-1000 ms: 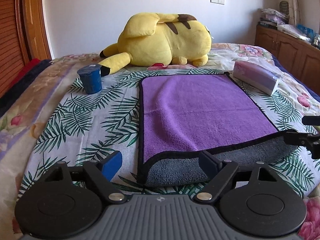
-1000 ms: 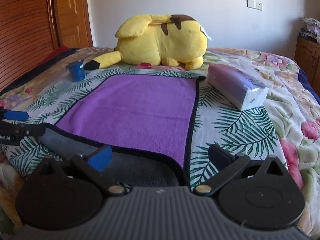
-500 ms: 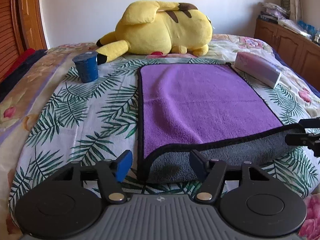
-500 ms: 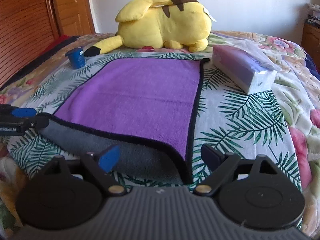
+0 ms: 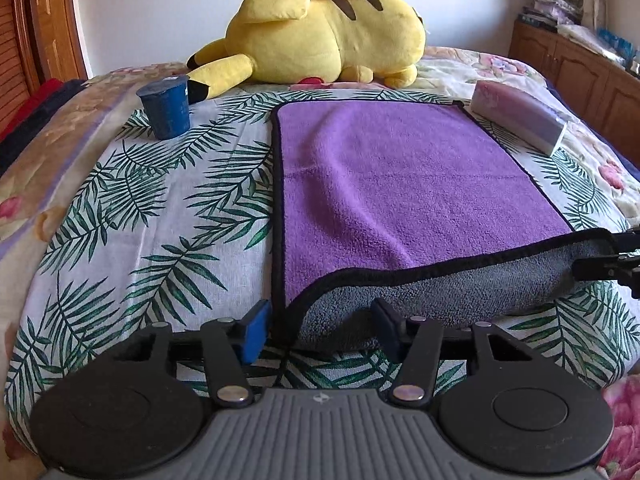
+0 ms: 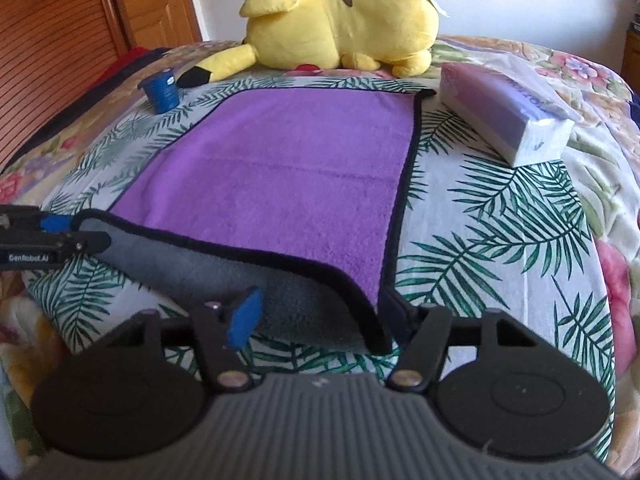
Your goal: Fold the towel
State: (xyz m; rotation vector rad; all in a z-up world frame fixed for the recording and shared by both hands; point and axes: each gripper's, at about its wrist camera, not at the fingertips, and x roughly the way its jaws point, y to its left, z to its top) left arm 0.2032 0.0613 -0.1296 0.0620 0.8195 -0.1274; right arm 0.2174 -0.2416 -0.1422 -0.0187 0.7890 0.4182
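Observation:
A purple towel [image 5: 400, 184] with black trim and a grey underside lies flat on the bed; its near edge is rolled up, showing grey [image 5: 432, 296]. It also shows in the right wrist view [image 6: 280, 176]. My left gripper [image 5: 320, 328] is open, its fingers on either side of the towel's near left corner. My right gripper [image 6: 320, 312] is open around the near right corner. Each gripper shows at the edge of the other's view, low beside the towel.
A yellow plush toy [image 5: 320, 36] lies beyond the towel. A blue cup [image 5: 166, 108] stands at the far left. A tissue pack [image 5: 520, 120] lies at the far right. A wooden cabinet [image 5: 580, 76] stands right of the bed, a wooden door [image 6: 60, 32] left.
Both grippers have moved forward and lower, closing in on the towel's near corners. Their jaws have narrowed somewhat. The towel has not moved.

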